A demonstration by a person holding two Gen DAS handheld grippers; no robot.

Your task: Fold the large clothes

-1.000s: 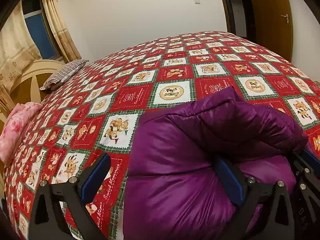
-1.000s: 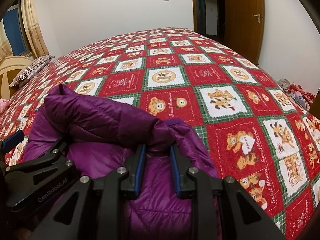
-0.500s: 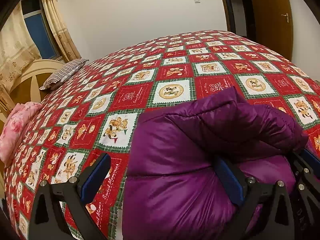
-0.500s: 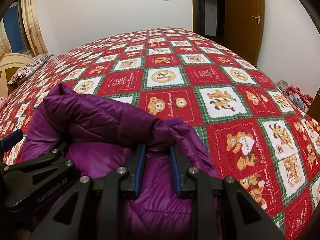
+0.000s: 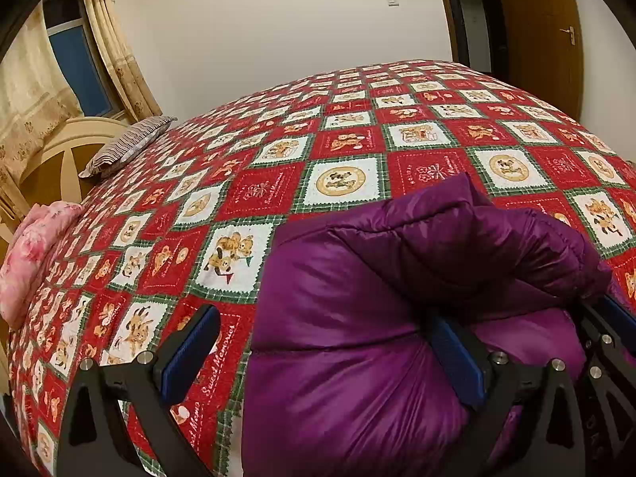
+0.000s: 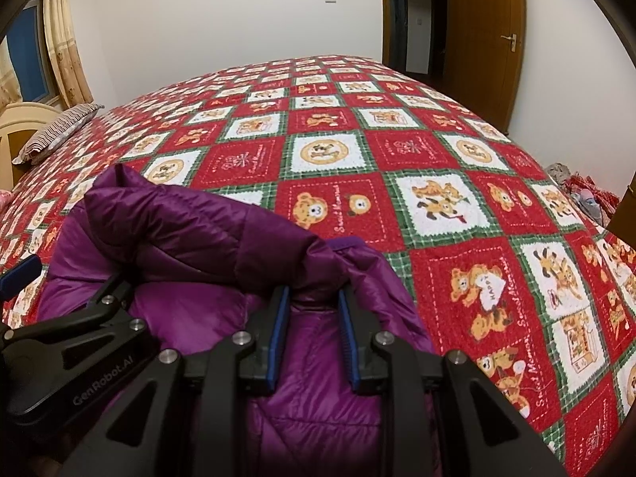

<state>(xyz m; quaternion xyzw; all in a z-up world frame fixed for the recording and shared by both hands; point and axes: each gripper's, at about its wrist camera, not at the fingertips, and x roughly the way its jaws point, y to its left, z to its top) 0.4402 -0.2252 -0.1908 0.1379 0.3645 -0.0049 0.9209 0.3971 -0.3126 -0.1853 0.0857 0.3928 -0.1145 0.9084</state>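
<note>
A purple puffer jacket [image 5: 357, 357] lies bunched at the near edge of the bed, one padded part folded back over the rest [image 6: 190, 230]. My left gripper [image 5: 322, 318] is open wide. Its left finger hangs over the quilt and its right finger sinks into a crease of the jacket, whose left bulge swells up between them. My right gripper [image 6: 312, 294] stands narrow with a pinch of jacket fabric between its blue pads, just under the folded-over part. The two grippers sit side by side, each showing at the edge of the other's view.
A red, white and green patchwork quilt [image 6: 397, 159] covers the whole bed. A striped pillow [image 5: 127, 147] and a pink cushion [image 5: 35, 246] lie at the left by the cream headboard [image 5: 59, 147]. A wooden door [image 6: 485, 39] stands at the far right, with clothes on the floor [image 6: 584, 194].
</note>
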